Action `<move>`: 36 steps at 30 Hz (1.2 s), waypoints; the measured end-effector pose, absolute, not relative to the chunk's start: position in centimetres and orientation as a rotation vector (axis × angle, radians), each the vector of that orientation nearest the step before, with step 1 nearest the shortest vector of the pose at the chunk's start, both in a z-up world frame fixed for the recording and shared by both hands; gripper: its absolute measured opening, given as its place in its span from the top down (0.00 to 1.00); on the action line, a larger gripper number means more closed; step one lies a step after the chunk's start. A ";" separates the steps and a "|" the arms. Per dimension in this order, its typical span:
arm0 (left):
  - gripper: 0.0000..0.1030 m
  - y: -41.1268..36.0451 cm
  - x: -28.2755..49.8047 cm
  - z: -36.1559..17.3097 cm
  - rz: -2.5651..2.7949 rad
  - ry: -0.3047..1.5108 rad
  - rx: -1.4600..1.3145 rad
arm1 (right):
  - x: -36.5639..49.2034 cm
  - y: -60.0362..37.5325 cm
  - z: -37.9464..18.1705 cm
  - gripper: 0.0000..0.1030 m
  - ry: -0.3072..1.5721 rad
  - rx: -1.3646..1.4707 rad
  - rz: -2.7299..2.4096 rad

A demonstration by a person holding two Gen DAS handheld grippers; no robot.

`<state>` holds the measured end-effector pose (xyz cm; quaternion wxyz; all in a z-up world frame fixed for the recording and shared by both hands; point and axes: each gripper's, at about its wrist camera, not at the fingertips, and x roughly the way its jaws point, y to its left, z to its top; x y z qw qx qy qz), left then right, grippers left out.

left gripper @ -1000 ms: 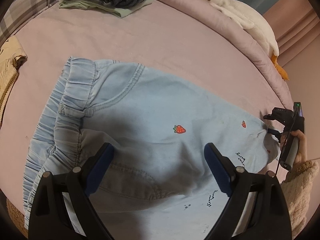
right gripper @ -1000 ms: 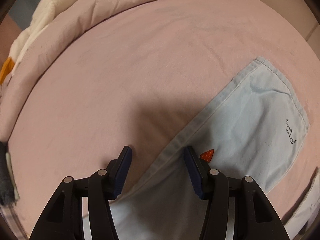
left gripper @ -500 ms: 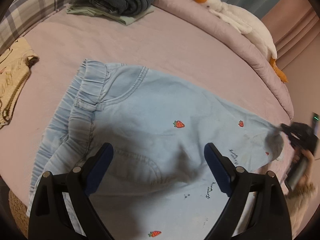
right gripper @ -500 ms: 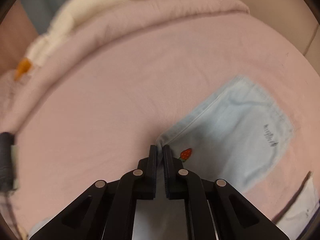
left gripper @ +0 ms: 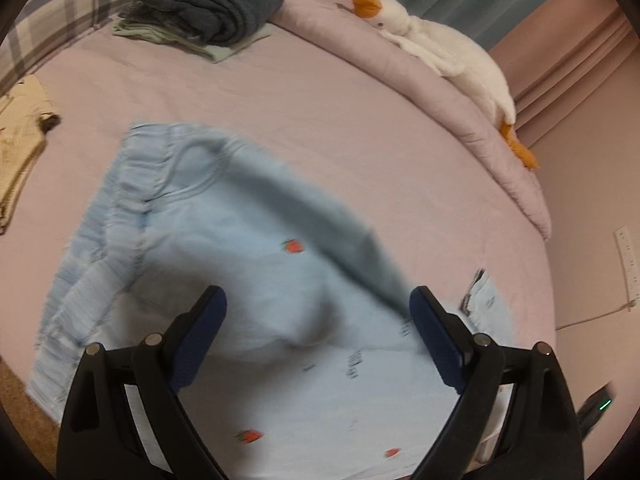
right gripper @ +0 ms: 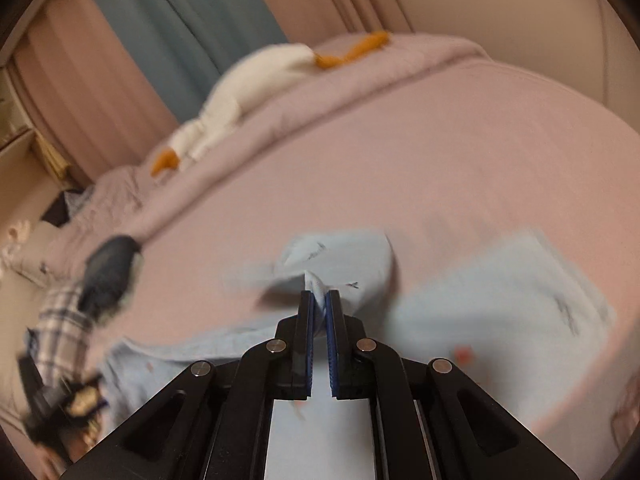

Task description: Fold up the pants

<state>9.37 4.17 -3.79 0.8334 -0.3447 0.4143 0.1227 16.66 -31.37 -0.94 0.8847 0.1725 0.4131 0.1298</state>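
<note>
One leg of the pants (left gripper: 248, 264) is held raised off the pink bed (left gripper: 320, 112).
Its hem is pinched in the right gripper (right gripper: 319, 304); the left gripper (left gripper: 318, 312) is spread wide above the seat, a plush goose (left gripper: 440, 60) lying well beyond.

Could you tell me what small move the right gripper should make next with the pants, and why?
Probably carry the pinched leg across toward the waistband. The right gripper is shut on a lifted fold of the pants, while the left gripper hangs open above them, holding nothing.
</note>
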 end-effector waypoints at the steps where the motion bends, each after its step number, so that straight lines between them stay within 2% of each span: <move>1: 0.09 4.1 10.1 -3.9 0.257 0.883 -0.735 | 15.8 -31.7 -2.3 0.94 0.892 0.355 0.260; 4: 0.09 3.5 11.9 -4.3 0.273 0.902 -0.700 | 15.8 -32.7 -5.1 0.94 0.963 0.380 0.239; 11: 0.11 3.6 14.6 -5.9 0.334 0.958 -0.627 | 15.8 -33.2 -5.4 0.94 0.991 0.406 0.230; 14: 0.21 4.0 15.4 -6.9 0.361 0.985 -0.615 | 15.1 -33.2 -5.8 0.94 0.991 0.404 0.233; 18: 0.41 4.6 15.6 -7.8 0.365 0.994 -0.638 | 14.9 -33.3 -6.3 0.94 0.998 0.405 0.233; 19: 0.55 4.7 15.6 -7.8 0.357 0.982 -0.640 | 14.9 -33.4 -6.4 0.94 0.999 0.406 0.234; 20: 0.64 4.9 15.7 -8.1 0.334 0.974 -0.654 | 14.9 -33.4 -6.5 0.94 1.001 0.406 0.235; 21: 0.81 5.0 15.9 -8.4 0.307 0.980 -0.672 | 14.9 -33.5 -6.6 0.94 1.003 0.407 0.236; 22: 0.89 5.0 16.2 -8.8 0.288 0.994 -0.684 | 14.9 -33.5 -6.6 0.94 1.005 0.408 0.237; 27: 0.92 4.6 13.2 -6.0 0.230 0.895 -0.685 | 15.2 -33.4 -5.9 0.94 0.996 0.391 0.243; 32: 0.92 2.7 5.4 -2.0 0.089 0.791 -0.683 | 14.5 -33.4 -3.0 0.94 0.914 0.307 0.218; 36: 0.92 0.0 0.5 -3.7 0.062 0.861 -0.649 | 13.7 -34.2 -2.1 0.94 0.898 0.306 0.213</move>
